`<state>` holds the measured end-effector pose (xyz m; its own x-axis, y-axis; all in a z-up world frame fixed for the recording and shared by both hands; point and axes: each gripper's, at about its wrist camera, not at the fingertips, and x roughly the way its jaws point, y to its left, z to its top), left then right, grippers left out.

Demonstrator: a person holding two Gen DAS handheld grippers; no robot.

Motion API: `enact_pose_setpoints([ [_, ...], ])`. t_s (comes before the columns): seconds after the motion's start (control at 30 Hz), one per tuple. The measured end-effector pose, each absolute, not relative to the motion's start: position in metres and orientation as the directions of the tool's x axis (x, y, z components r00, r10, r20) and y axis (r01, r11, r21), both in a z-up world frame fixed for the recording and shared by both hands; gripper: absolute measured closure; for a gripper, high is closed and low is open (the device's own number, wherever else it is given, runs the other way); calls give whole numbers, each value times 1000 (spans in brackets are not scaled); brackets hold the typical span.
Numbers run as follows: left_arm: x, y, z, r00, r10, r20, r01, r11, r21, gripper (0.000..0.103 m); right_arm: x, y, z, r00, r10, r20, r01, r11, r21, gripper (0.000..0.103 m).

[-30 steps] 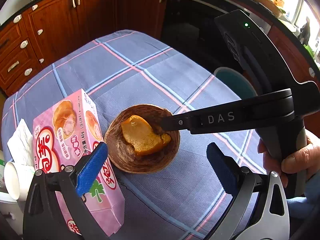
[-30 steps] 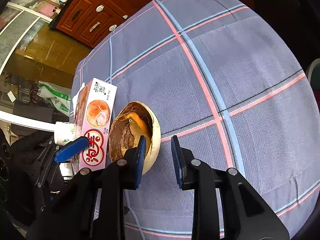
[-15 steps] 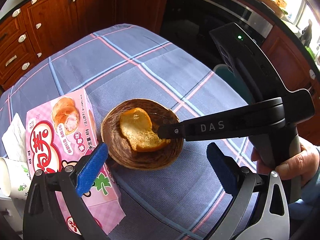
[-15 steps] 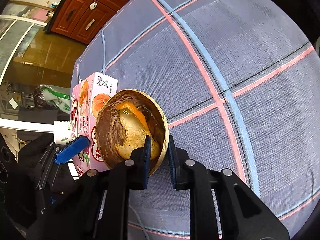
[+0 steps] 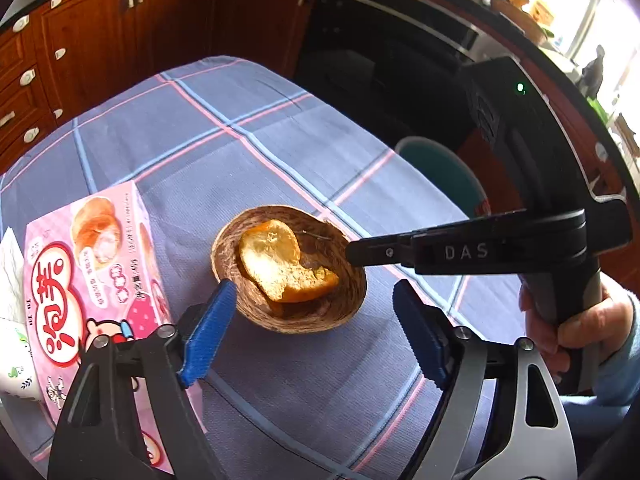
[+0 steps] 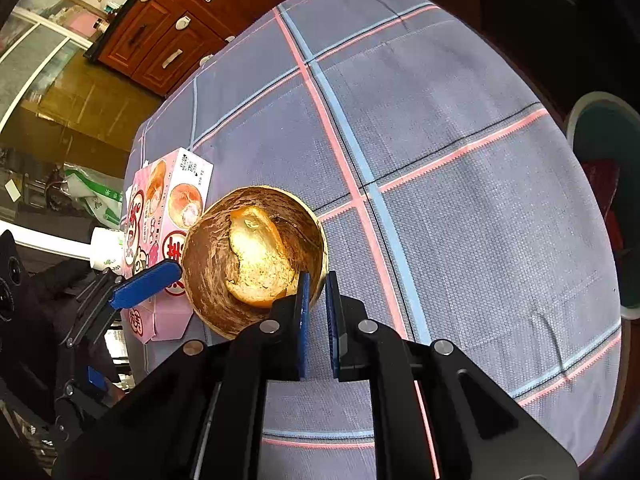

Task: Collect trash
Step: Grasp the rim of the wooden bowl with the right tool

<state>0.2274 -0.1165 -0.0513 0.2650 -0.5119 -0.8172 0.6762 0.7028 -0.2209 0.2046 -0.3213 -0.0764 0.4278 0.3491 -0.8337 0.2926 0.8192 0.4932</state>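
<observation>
1. A brown bowl is sitting at the centre of the left wrist frame on a checked blue cloth, and an orange peel is lying inside it, pale side up.
2. The right gripper is pinching the bowl's near rim: in the right wrist frame one blue pad is sitting inside the bowl, the other outside the wall, with only the rim between them.
3. In the left wrist frame that right gripper is reaching in from the right edge as a black, roughly level arm marked "DAS", its tip meeting the bowl's right rim.
4. A hand at the lower right of the left wrist frame is wrapping around the right gripper's grip.
5. In the right wrist frame the peel is lying just left of and above the inner pad; whether the two are touching cannot be told.
6. The left gripper is hovering wide open at the bottom of its own frame, holding nothing.
7. Its left pad is overlapping the bowl's lower left rim in the frame, and its right pad is standing off to the bowl's lower right.
8. A pink box is lying on the cloth at the left of the frame, just beside the bowl.
9. A paper cup is lying at the far left edge beyond the box.
10. A teal bin is standing past the table edge at the right of the right wrist frame.
11. Wooden cabinets are filling the upper left.
</observation>
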Motion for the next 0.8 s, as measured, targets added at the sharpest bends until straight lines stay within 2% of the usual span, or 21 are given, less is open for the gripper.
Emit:
enact_pose_setpoints([
  [0.1,226,-121,-54,284,-490,-824,681,708,-187,27,205,-319,-76,426,358,-831,280,821,497,92],
  [0.17,228,-122,-55,281,-482,-830,670,717,-190,47,204,-318,-74,430,368,-825,272,818,507,92],
  [0.23,224,-122,-47,308,-484,-819,681,713,-166,52,204,-318,-71,439,381,-814,262,812,522,92],
  [0.3,218,-127,-37,315,-495,-810,717,683,-138,52,204,-319,-70,443,390,-807,258,807,532,92],
  [0.4,221,-140,-46,257,-469,-845,751,648,-131,52,204,-322,-71,447,402,-799,267,793,548,91],
  [0.53,235,-144,-74,194,-418,-887,721,674,-160,52,204,-324,-73,447,425,-787,266,777,571,79],
  [0.63,237,-141,-84,195,-394,-898,705,693,-152,51,207,-323,-73,444,431,-786,257,779,572,74],
  [0.8,239,-148,-93,215,-378,-900,712,692,-121,49,216,-320,-78,435,455,-777,252,766,591,73],
])
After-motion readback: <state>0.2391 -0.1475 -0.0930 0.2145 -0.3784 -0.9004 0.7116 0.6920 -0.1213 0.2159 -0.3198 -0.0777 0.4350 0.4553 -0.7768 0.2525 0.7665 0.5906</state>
